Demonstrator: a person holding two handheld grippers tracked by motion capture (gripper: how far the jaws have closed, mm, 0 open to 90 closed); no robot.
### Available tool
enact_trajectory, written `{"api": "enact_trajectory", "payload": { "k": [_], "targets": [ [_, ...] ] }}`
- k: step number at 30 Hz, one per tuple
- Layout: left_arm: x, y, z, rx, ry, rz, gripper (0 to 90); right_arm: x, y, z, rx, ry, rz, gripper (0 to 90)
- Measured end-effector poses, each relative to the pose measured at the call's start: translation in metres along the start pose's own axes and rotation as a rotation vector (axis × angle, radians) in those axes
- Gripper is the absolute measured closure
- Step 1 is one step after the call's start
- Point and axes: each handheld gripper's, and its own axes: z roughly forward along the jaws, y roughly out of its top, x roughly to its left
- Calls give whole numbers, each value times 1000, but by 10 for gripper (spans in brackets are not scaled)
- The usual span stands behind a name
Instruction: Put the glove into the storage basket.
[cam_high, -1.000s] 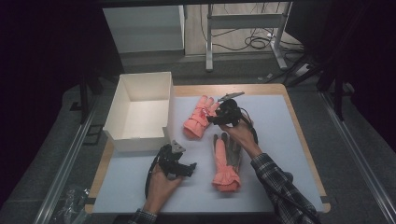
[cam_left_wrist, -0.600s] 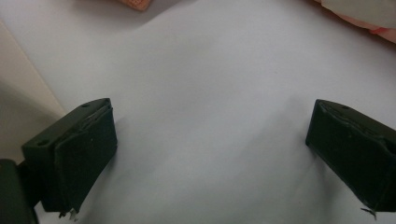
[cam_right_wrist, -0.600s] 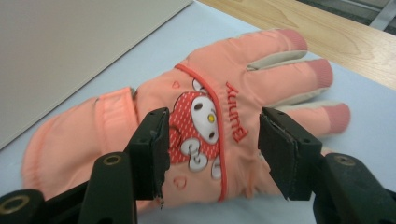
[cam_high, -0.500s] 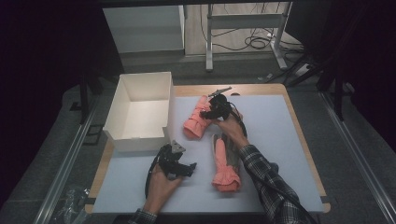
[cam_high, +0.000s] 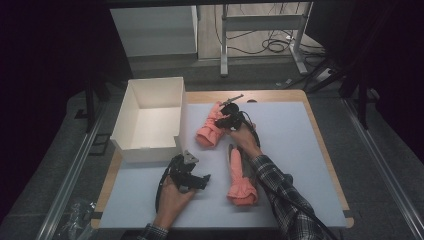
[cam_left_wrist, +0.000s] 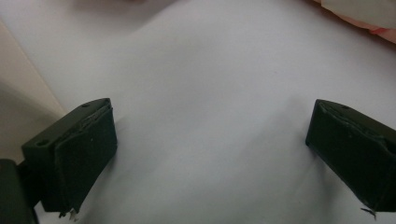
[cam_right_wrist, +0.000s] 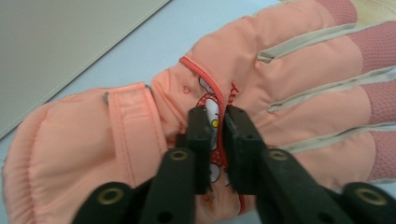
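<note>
The right gripper (cam_right_wrist: 215, 122) pinches the back of the far pink glove (cam_right_wrist: 196, 121). The left gripper (cam_left_wrist: 210, 154) rests with jaws spread over the white mat (cam_left_wrist: 210, 84).

Dim grey floor (cam_high: 350, 150); metal desk frame (cam_high: 260, 22); cables (cam_high: 272, 45)

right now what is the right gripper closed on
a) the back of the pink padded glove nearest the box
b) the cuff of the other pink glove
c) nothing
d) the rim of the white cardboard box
a, the right gripper pinches fabric on the back of the pink padded glove lying beside the white cardboard box.
</note>
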Motion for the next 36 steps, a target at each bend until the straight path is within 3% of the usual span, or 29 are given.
{"api": "enact_trajectory", "payload": {
  "k": [8, 18, 27, 36],
  "targets": [
    [0, 0, 0, 0, -2, -7, 21, -1, 3, -12, -6, 17, 16, 870],
    [0, 0, 0, 1, 0, 1, 21, 2, 5, -32, -38, 60, 0, 870],
    [0, 0, 0, 1, 0, 0, 21, 5, 9, -63, -76, 128, -15, 869],
    [0, 0, 0, 1, -1, 1, 21, 11, 9, -95, -84, 195, -62, 869]
  ]
}}
